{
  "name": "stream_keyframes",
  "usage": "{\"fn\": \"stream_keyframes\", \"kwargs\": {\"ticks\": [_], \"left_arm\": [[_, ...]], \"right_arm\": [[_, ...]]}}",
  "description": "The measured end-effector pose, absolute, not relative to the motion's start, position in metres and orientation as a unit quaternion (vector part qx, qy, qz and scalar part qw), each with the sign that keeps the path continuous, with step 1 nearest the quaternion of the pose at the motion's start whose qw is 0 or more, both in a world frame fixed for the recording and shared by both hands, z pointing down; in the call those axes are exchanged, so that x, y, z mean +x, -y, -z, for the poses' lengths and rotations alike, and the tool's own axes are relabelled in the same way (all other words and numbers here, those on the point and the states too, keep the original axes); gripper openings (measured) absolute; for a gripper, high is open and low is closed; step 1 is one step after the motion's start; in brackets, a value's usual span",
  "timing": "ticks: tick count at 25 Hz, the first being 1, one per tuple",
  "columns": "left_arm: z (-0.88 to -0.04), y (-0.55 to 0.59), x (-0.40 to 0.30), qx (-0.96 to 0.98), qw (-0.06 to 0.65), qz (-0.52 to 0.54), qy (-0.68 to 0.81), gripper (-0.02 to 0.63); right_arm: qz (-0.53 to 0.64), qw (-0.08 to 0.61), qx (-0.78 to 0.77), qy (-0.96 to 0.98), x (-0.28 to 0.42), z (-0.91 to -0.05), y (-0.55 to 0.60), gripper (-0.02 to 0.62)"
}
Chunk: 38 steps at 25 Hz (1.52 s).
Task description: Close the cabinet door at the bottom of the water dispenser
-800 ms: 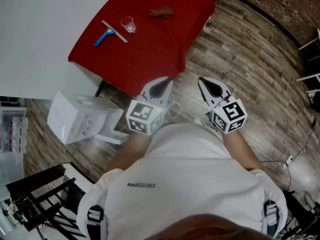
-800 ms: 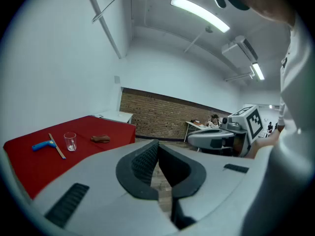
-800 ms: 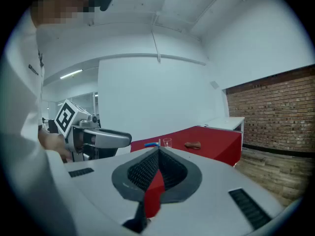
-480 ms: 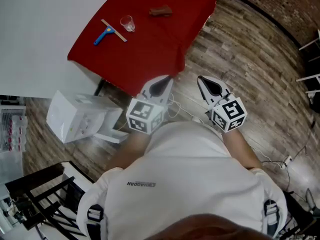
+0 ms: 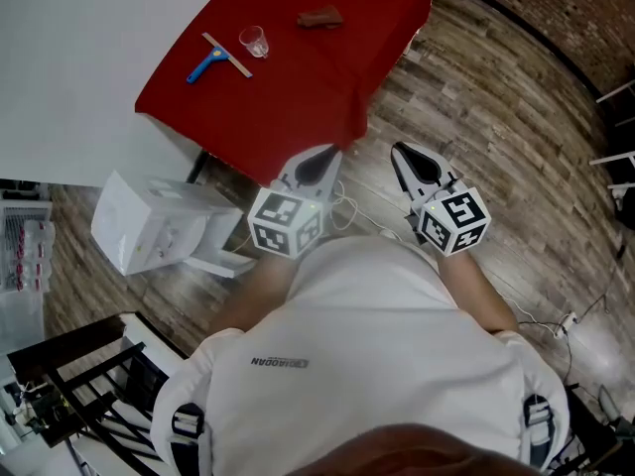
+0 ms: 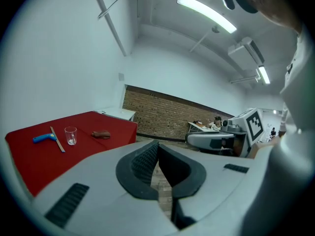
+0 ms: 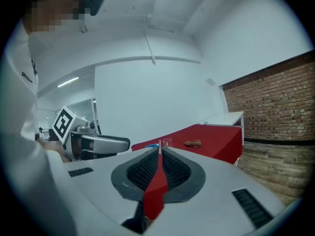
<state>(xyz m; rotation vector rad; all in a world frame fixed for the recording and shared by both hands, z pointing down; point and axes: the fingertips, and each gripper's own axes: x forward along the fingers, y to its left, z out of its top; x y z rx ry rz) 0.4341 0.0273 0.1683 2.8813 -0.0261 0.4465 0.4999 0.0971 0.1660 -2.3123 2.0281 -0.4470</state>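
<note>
Left gripper: your jaws meet at the tips with nothing between them; only floor shows through the slit lower down. Right gripper: jaws closed too, and empty. The red in its slit is the table beyond.

You hold the 2 grippers side by side in front of your chest, apart from each other, tilted a little downward. The red table lies just ahead of both. On it, ahead and left of the left gripper, are 1 glass and 1 blue-handled squeegee. 1 brown object lies farther ahead.

Water dispenser: white, standing on the wood floor to the left of your left gripper, near it but untouched. Its cabinet door appears swung out from the body, on the side toward that gripper.
</note>
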Motion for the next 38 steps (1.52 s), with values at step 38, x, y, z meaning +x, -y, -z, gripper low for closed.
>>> {"fn": "stream_keyframes", "kwargs": {"ticks": [38], "left_arm": [[-0.168,-0.082,0.372,0.968,0.119,-0.111,0.193,-0.005]], "right_arm": [[0.149,-0.025,-0.591,-0.793,0.450,-0.177,-0.129,0.023]]}}
